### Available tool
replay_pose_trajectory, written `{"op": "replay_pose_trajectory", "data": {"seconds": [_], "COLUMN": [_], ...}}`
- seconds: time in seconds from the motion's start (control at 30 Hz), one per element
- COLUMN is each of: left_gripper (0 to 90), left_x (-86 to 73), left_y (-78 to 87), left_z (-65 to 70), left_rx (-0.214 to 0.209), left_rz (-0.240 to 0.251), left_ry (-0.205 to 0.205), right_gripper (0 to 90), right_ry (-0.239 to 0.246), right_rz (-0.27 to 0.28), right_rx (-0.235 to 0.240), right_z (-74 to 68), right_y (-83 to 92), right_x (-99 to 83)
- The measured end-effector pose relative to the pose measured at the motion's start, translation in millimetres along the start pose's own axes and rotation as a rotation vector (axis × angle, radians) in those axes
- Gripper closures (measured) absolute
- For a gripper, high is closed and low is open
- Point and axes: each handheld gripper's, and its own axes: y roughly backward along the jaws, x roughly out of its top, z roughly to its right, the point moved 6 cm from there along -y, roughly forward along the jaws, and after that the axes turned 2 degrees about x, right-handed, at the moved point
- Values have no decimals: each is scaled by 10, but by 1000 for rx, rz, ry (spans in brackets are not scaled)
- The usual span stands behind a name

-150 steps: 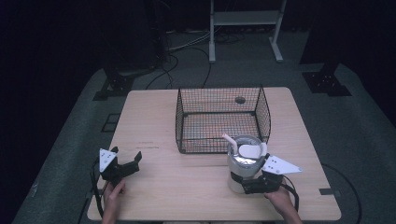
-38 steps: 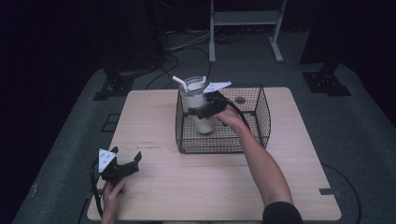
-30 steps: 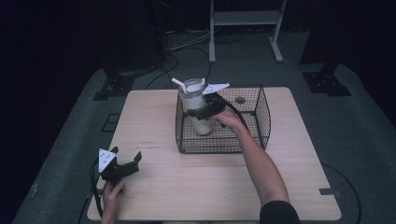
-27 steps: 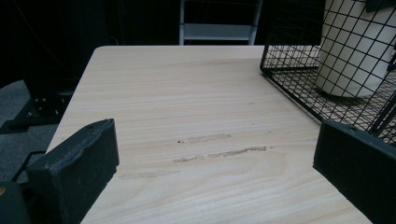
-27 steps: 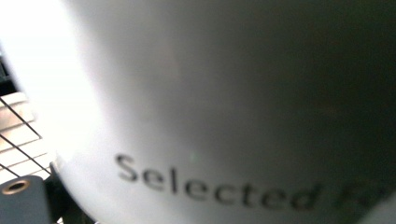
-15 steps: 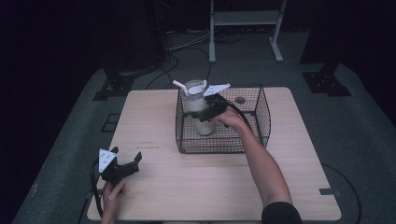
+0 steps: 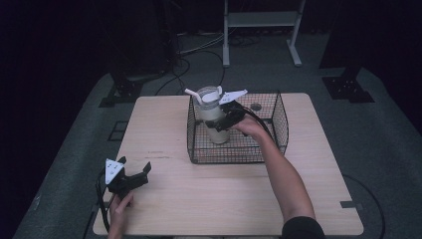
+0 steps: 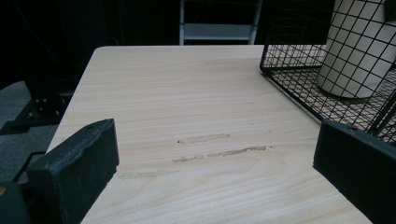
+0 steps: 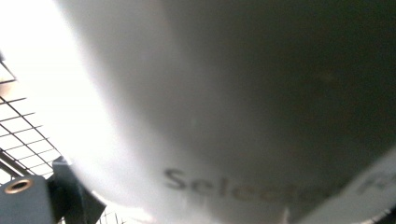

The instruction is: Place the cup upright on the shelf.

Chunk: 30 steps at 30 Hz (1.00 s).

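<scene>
Basket [image 7: 278, 124] floor — tumbler [image 7: 213, 117] lower now

Left gripper [image 8: 215, 186] jaws spread wide, one at lower left of the frame, one at lower right, nothing between them but bare wooden table [image 8: 187, 107]. Faint scuff marks [image 8: 219, 149] on the wood at center. Black wire basket [image 8: 327, 88] at upper right, its near corner just beyond the right jaw. Cream tumbler [image 8: 355, 51] stands upright inside it, top cut off by the frame. Dark floor at left; a pale rack [image 8: 217, 30] beyond the table's far edge, top center.
</scene>
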Motion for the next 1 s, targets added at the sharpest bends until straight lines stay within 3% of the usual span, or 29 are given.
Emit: {"op": "replay_pose_trajectory", "data": {"seconds": [0.47, 1.0], "left_gripper": [0, 0], "left_x": [0, 2], "left_y": [-1, -18], "left_z": [3, -1], "left_rx": [1, 1], "left_rz": [-1, -4], "left_ry": [-4, -3], "right_gripper": [68, 68], "right_ry": [-30, -21], "right_rz": [7, -4], "right_rx": [-27, -40], "right_z": [53, 41], "right_y": [227, 353], "right_x": [-144, -223]}}
